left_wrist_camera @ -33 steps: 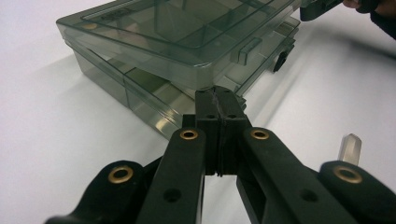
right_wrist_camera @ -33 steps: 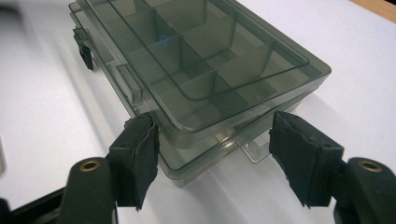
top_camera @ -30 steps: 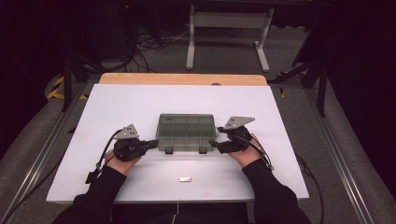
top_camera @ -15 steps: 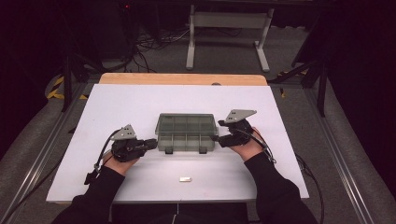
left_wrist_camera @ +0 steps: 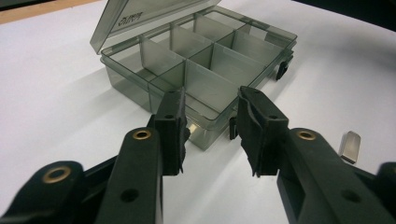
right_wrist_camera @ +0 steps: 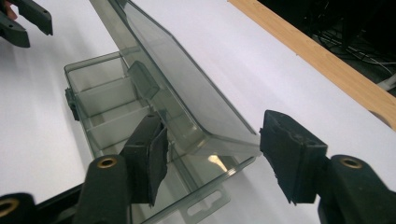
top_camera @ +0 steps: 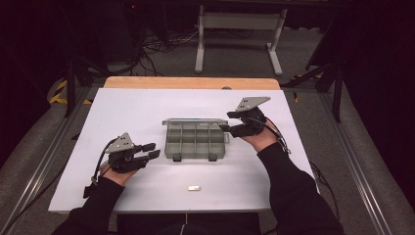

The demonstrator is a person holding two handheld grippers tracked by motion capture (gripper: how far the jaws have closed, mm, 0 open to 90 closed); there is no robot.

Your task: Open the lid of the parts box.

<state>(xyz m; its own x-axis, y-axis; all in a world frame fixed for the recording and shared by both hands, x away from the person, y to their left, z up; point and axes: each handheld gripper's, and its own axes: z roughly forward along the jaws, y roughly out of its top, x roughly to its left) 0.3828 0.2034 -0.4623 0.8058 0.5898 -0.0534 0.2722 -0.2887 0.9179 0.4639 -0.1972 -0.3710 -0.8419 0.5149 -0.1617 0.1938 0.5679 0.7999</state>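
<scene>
My left gripper (top_camera: 150, 151) sits at about eight o'clock on the white table (top_camera: 132, 107), its jaws pointing toward three o'clock at the smoky compartment box (top_camera: 195, 142). The jaws have just been opening and stand apart with nothing between them; in the left gripper view (left_wrist_camera: 210, 128) the near corner of the box (left_wrist_camera: 201, 70) lies just beyond the pads, close but not touched (one latch tab hangs right behind the right-hand pad).

The box itself rests near the middle of the table, dividers showing, its clear lid (top_camera: 193, 121) raised on the far, twelve o'clock edge. A small silver block (top_camera: 195, 187) lies at six o'clock from the box, well apart from it and nearer my edge of the table.

My right gripper (top_camera: 225, 132) is at the box's two o'clock corner, jaws aimed toward nine o'clock. In the right gripper view (right_wrist_camera: 212, 154) the tilted lid's (right_wrist_camera: 177, 84) end corner sits between the pads, which have just been closing; the pad on the left of that view lies close against the box, the other stands clear of the lid, so no clamp is on it.
</scene>
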